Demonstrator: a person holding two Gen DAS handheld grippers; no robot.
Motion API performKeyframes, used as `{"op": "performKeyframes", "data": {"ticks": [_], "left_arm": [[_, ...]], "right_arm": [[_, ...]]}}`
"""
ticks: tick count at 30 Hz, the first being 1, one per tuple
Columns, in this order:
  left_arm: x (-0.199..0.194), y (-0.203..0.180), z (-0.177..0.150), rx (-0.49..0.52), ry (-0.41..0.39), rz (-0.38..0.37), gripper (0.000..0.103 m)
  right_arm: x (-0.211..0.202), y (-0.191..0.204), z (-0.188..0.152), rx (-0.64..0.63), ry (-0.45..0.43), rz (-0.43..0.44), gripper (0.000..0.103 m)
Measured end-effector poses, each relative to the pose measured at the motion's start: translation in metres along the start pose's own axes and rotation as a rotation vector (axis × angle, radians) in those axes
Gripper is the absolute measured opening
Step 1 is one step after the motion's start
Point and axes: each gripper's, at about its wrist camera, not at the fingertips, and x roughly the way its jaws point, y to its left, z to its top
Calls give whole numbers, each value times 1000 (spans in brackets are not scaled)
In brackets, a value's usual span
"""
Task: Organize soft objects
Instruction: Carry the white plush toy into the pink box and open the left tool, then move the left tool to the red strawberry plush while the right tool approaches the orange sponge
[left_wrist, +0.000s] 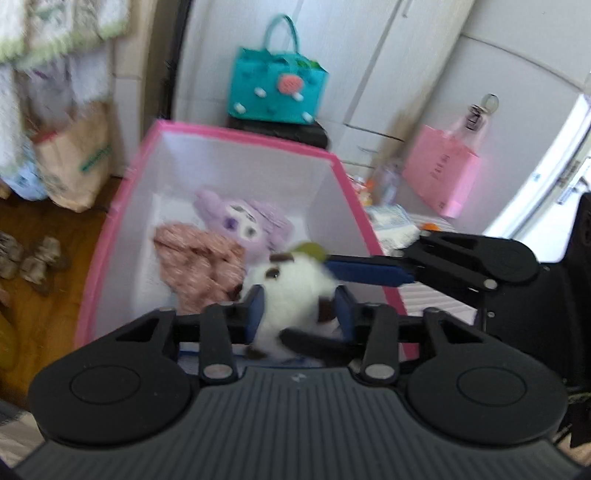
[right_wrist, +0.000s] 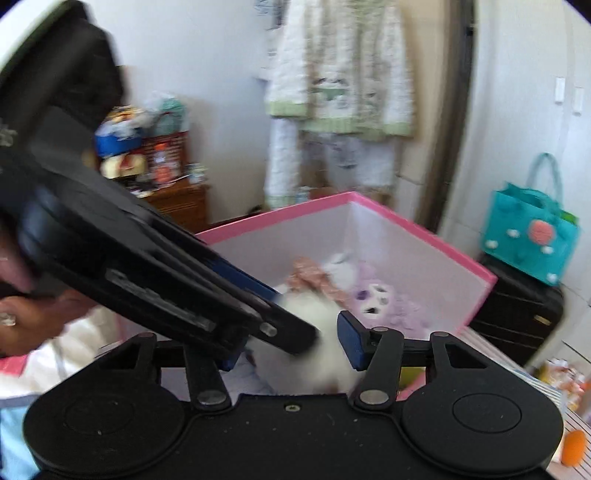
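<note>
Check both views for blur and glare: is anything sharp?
Left wrist view: the white plush toy and pink box are motion-smeared, bright glare at the right edge. Right wrist view: the plush and left tongs are smeared; only its own mount is sharp.

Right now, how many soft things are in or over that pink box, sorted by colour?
White plush toy, between both hand-held grippers: 1
Purple plush toy: 1
Pink patterned cloth: 1
Total: 3, in or over the pink box. Blur may hide more.
</note>
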Motion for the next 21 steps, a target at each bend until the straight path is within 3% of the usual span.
{"op": "performKeyframes", "data": {"ticks": [4, 8, 15, 21], "left_arm": [[12, 7, -3, -40, 49, -77, 26], [13, 3, -5, 25, 8, 40, 26], [-3, -1, -10, 39, -25, 99, 26], [-23, -31, -23, 97, -121, 172, 30]], "right_arm": [[9, -3, -2, 12, 41, -23, 54], [4, -18, -9, 94, 27, -15, 54], [-60, -41, -39, 261, -92, 74, 55], [-111, -57, -76, 331, -116, 42, 56]]}}
